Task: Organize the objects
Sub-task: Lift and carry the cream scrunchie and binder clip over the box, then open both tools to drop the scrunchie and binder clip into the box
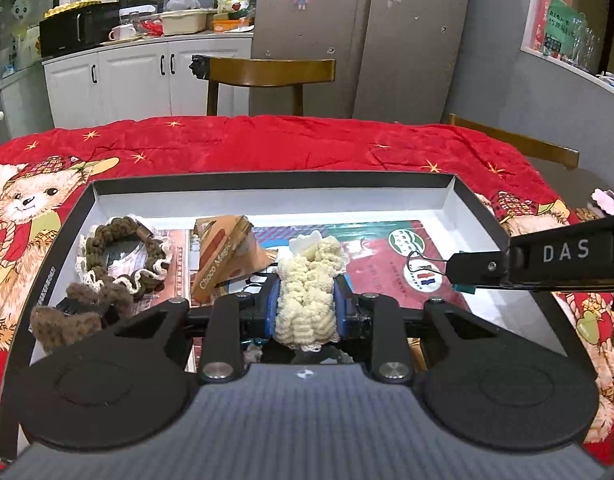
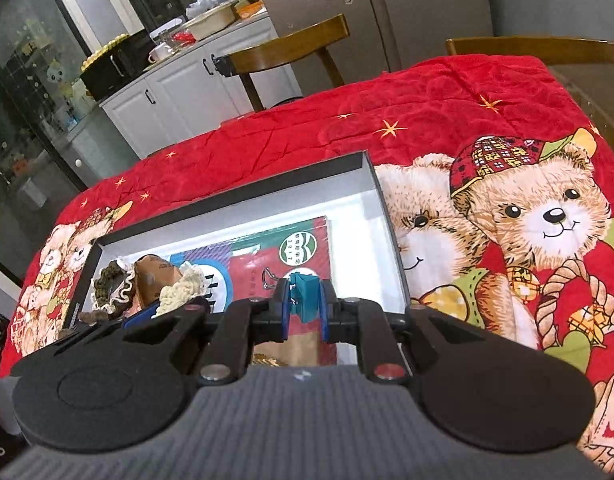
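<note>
Looks like the drop-off step: left jaws (image 1: 305, 300) are clamped on a cream scrunchie (image 1: 305, 280), held low over the box (image 1: 275, 184), with the brown scrunchie (image 1: 123, 256) off to their left. Right jaws (image 2: 305, 300), reaching in level, pinch a teal clip (image 2: 305, 294) above the box too. Next I'd guess both need lowering, then letting go
</note>
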Demonstrator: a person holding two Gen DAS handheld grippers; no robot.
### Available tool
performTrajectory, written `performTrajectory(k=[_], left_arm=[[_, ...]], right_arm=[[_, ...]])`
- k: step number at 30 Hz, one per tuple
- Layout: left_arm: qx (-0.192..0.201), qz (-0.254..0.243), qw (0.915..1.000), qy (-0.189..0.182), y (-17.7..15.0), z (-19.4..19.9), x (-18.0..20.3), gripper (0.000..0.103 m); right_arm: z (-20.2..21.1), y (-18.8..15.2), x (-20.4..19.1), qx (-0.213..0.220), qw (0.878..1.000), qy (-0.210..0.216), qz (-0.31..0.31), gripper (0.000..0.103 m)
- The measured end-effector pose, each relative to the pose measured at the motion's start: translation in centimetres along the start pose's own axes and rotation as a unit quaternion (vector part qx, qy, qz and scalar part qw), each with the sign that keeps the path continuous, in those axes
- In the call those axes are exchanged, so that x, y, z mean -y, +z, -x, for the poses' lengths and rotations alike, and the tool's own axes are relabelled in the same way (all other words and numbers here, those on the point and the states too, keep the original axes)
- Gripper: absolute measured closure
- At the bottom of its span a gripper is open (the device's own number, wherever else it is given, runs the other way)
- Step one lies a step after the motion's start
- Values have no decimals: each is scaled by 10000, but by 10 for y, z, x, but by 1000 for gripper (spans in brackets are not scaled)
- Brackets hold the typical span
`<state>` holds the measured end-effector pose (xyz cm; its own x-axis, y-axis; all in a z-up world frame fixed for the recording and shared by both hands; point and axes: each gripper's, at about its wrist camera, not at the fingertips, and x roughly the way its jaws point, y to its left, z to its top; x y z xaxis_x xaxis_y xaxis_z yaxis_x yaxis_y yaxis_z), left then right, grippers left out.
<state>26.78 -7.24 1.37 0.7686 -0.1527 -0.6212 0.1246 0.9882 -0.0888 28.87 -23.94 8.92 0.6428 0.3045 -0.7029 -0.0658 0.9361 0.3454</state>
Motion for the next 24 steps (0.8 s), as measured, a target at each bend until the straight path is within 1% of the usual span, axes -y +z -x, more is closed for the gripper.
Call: performTrajectory(k=[9,15,18,21,23,24], left_arm=[[6,-69,10000,36,-2,1,3,71],[11,-148,9999,48,-3,1,7,71],[3,-182,9998,61,-4,0,7,71],[16,-200,9998,77,-5,-1,7,71],[-12,-201,9998,67,-4,-1,7,70],[-32,-198,9998,41,-4,-1,7,69]], right_arm=[[-1,0,-2,-113,9999,-4,51,86],[-2,-4,-7,-111,9998,-82,149,84],[-3,-5,-9,-101,9997,-92,184,80],[-4,-5,-7,-54,9999,-17,156,79],[-4,-4,-6,-82,9999,44,132,74],[-2,-3,-5,-58,9999,98,123,67]])
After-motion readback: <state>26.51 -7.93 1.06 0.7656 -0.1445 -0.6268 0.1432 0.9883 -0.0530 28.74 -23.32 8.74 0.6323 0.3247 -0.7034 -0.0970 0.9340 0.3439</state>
